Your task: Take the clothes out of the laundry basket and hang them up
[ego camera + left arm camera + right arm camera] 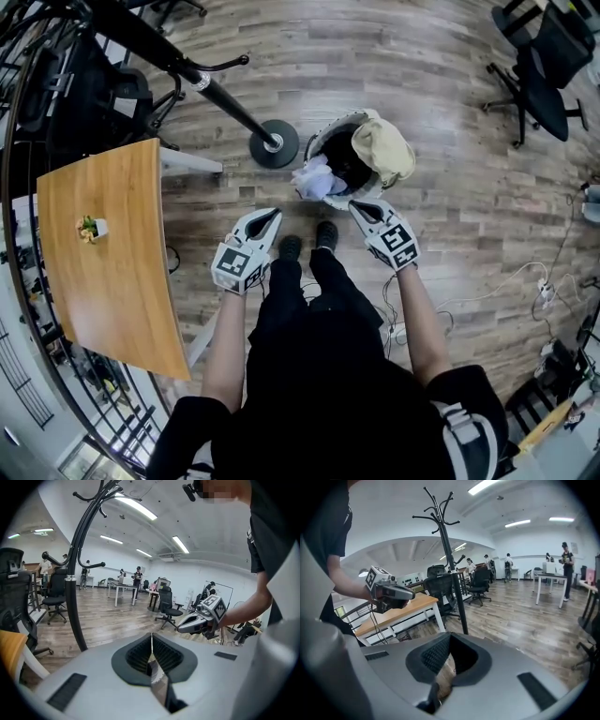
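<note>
In the head view a white laundry basket stands on the wood floor just ahead of the person's feet. A tan garment drapes over its right rim and a pale lilac one spills over the near left rim. My left gripper hovers low to the basket's left, shut and empty. My right gripper sits just below the basket's near rim, also shut with nothing in it. The black coat stand leans in from the upper left on its round base; its pole and hooks show in both gripper views.
A wooden table with a small potted plant lies to the left. Black office chairs stand at the upper right. Cables and a power strip trail over the floor at right. More desks, chairs and people fill the far room.
</note>
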Demonstrator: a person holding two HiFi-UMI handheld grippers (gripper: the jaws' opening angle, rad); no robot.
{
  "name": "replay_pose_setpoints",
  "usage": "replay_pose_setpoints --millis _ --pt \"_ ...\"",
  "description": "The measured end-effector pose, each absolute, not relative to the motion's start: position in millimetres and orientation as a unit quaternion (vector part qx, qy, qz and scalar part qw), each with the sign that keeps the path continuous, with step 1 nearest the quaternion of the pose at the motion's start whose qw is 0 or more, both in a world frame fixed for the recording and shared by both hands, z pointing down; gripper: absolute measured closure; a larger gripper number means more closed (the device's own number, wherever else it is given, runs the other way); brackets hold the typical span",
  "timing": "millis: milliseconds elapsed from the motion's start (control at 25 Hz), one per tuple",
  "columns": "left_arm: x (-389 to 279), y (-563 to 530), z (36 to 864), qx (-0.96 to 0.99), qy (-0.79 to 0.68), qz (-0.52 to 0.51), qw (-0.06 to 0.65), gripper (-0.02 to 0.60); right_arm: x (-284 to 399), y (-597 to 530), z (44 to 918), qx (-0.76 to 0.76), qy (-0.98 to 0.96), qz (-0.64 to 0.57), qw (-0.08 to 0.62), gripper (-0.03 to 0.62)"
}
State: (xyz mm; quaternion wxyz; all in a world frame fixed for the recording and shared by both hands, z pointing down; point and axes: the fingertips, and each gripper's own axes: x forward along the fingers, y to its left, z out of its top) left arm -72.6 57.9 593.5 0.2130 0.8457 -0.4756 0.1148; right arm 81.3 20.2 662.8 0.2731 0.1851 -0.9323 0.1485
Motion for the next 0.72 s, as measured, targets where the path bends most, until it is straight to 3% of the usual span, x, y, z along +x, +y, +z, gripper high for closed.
replay_pose_setpoints --millis 720 --pt "-82 47 629 0.863 -0.426 0.118 0.244 0.558 61 20 686 0.227 -0.916 0.167 0.286 0.586"
